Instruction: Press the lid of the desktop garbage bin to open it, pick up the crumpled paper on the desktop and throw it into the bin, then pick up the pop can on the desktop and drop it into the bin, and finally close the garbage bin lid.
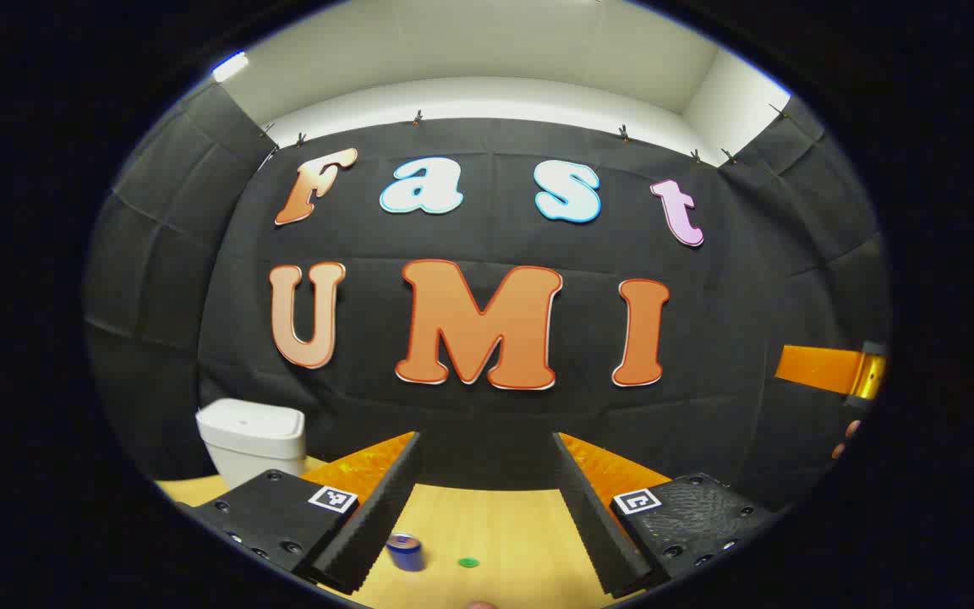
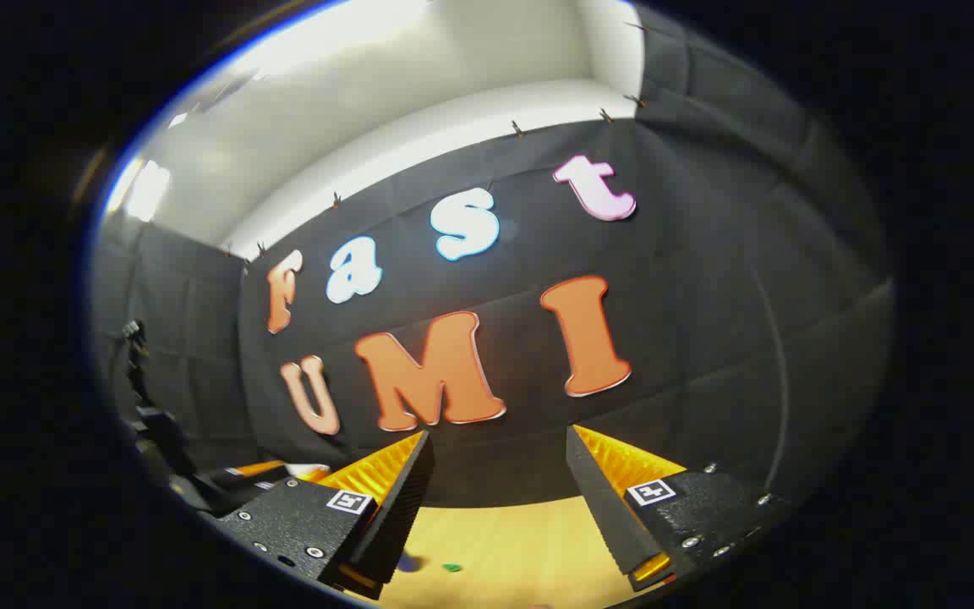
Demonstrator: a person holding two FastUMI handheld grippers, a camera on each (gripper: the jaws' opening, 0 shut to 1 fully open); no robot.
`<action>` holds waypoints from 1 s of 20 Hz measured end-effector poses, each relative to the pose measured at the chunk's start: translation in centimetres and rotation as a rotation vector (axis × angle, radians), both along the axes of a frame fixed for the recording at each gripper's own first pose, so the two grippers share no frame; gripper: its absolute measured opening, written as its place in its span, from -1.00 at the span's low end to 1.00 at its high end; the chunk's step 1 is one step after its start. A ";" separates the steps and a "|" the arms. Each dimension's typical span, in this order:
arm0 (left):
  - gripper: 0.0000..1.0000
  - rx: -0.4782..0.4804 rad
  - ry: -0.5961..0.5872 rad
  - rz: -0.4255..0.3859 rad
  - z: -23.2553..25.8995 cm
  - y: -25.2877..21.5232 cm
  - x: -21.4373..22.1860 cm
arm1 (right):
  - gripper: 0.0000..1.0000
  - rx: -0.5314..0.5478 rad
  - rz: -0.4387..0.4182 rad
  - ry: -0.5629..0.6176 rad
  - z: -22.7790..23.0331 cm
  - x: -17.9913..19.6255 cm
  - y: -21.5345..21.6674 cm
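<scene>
The left gripper point(image 1: 487, 507) is open, with nothing between its two fingers. Just past them, at 6 o'clock in the left gripper view, a blue can point(image 1: 406, 551) stands on the wooden table point(image 1: 504, 529). A small green dot point(image 1: 468, 562) lies just beside it. The white bin point(image 1: 252, 440) sits at 8 o'clock by the wall, with its lid down. The right gripper point(image 2: 495, 499) is open and holds nothing above the table. Its green dot point(image 2: 451, 567) is at 6 o'clock.
</scene>
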State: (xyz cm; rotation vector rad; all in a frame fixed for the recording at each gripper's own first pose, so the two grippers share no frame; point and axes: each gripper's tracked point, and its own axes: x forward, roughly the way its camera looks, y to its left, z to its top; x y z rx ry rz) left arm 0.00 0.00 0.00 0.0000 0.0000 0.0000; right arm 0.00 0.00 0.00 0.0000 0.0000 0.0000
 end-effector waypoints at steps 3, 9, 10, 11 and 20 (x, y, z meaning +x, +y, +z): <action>0.84 0.017 0.004 0.040 0.1 5.9 -0.1 | 0.87 -0.105 -0.002 0.048 -2.5 0.1 3.2; 0.86 -0.026 0.040 -0.087 0.0 13.5 5.4 | 0.87 -0.118 -0.120 0.127 -5.1 1.2 7.5; 0.86 -0.033 0.025 -0.113 0.5 14.4 6.5 | 0.87 -0.130 -0.140 0.105 -4.8 1.8 8.5; 0.88 -0.028 0.010 -0.132 0.8 15.4 7.4 | 0.87 -0.143 -0.169 0.097 -4.7 2.3 9.1; 0.89 -0.065 0.055 -0.229 -5.5 13.8 7.9 | 0.87 -0.208 -0.225 0.191 -10.7 2.3 11.7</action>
